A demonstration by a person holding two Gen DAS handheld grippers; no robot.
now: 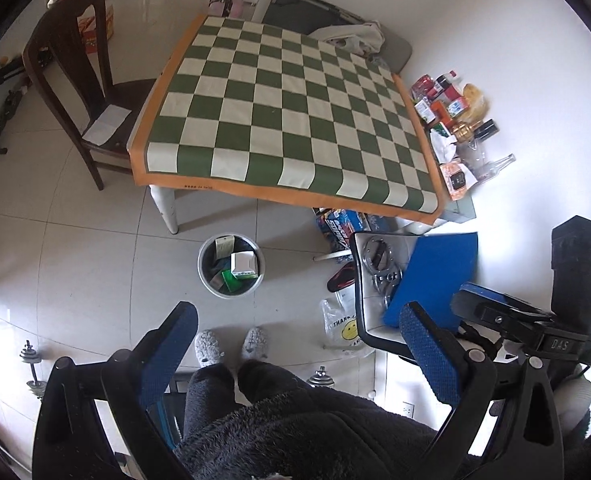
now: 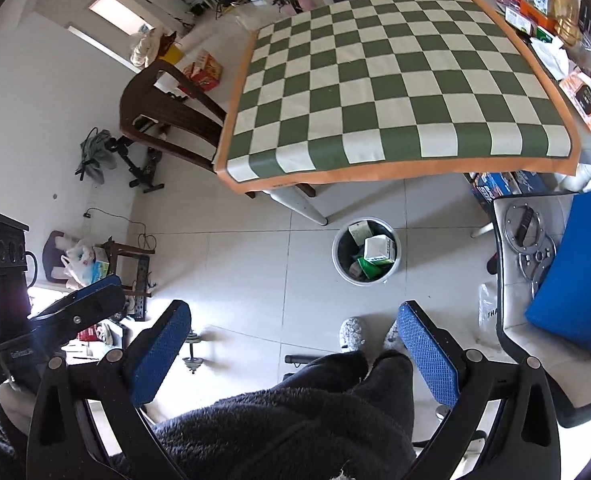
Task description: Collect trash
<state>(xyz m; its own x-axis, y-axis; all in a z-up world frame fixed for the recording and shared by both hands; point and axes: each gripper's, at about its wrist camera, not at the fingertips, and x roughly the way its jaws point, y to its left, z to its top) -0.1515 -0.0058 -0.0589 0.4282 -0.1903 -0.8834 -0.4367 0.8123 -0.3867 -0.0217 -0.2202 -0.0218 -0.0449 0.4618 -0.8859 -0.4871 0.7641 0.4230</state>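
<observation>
Both grippers are held high above the floor, and each has its fingers spread wide with nothing between them: the left gripper [image 1: 299, 344] and the right gripper [image 2: 295, 340]. The trash is already in the bin [image 1: 231, 266], which stands on the tiled floor [image 1: 95, 248] at about 6 o'clock from the bench [image 1: 279, 120]. A white box [image 1: 243, 265] and some green packets lie on top of the pile.

I think the bin is quite full, so another piece dropped from this height could bounce off the box and land on the tiles. The person's slippers [image 1: 231, 346] are near the bin, so a step forward could knock it.

The checked cloth on the bench looks bare. At its 3 o'clock edge there is a crowd of bottles and packets [image 1: 451, 120]; whether any of these are trash I cannot tell. A wooden chair [image 1: 83, 92] stands at 9 o'clock.
</observation>
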